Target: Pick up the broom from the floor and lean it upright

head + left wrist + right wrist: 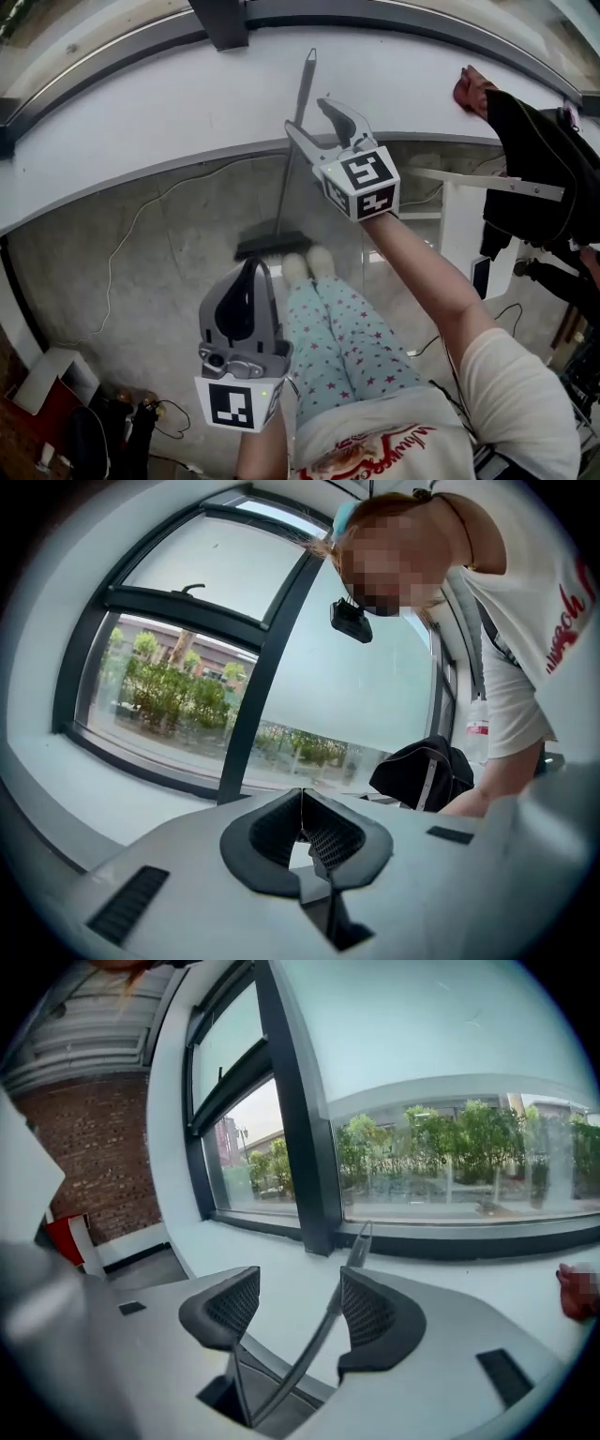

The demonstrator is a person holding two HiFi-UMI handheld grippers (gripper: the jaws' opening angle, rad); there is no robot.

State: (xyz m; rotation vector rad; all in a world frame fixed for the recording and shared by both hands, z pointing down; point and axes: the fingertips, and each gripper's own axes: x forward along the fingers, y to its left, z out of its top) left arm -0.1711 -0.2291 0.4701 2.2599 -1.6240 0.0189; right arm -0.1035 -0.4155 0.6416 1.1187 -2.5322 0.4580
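The broom (285,192) is being propped upright, its brush head on the floor (159,253) at the foot of the white window ledge (169,122) and its handle leaned against that ledge. The right tongs (307,114) are being held released, jaws wide apart on either side of the handle. The left tongs (253,267) are being held clenched and empty, lower down over the floor.

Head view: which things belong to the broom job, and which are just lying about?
Job:
- broom, leaning upright on the white ledge
- right gripper, jaws open around its handle

Lying about:
- black bag
- red cloth
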